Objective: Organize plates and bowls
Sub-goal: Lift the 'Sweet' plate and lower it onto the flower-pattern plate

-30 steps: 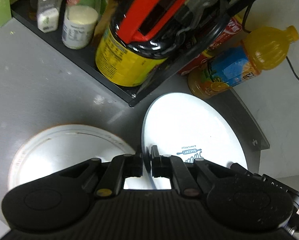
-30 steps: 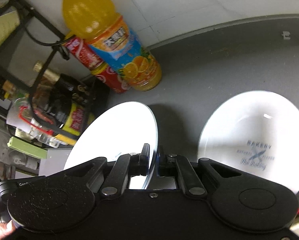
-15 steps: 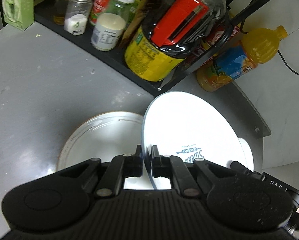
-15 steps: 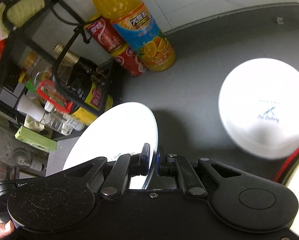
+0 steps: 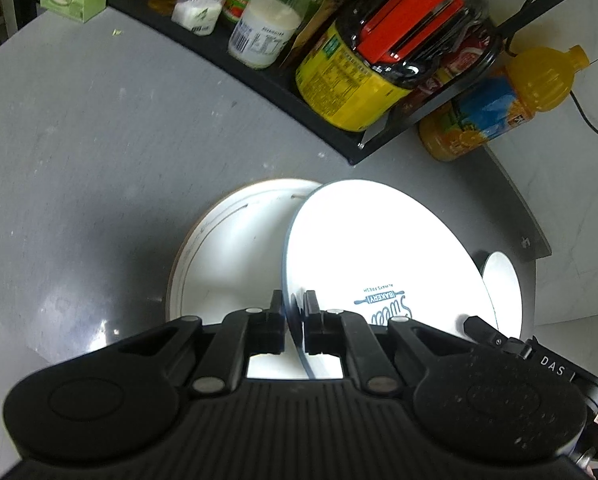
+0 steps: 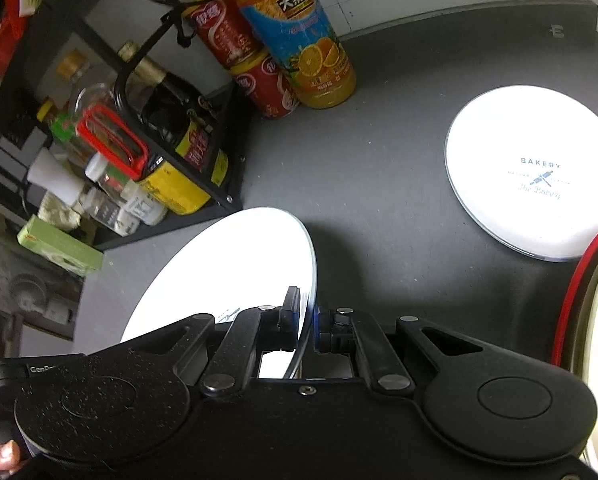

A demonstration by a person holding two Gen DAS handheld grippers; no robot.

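While both tongs pinch opposite edges of one white plate [image 5: 379,252], the left gripper [image 5: 294,316] holds it tilted above a larger plate [image 5: 235,248]; right of the right gripper [image 6: 307,322] lies another plate [image 6: 535,172].

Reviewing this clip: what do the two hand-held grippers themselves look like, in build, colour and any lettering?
Both are matte black plastic. The left hand-held gripper has a ribbed body, two rounded lobes, linkage bars with silver pivot pins and flat black pads. The other unit at the left view's right edge reads "DAS". The right hand-held gripper is speckled black, with one blue-edged pad; "GenRo" is readable on the unit at lower left.
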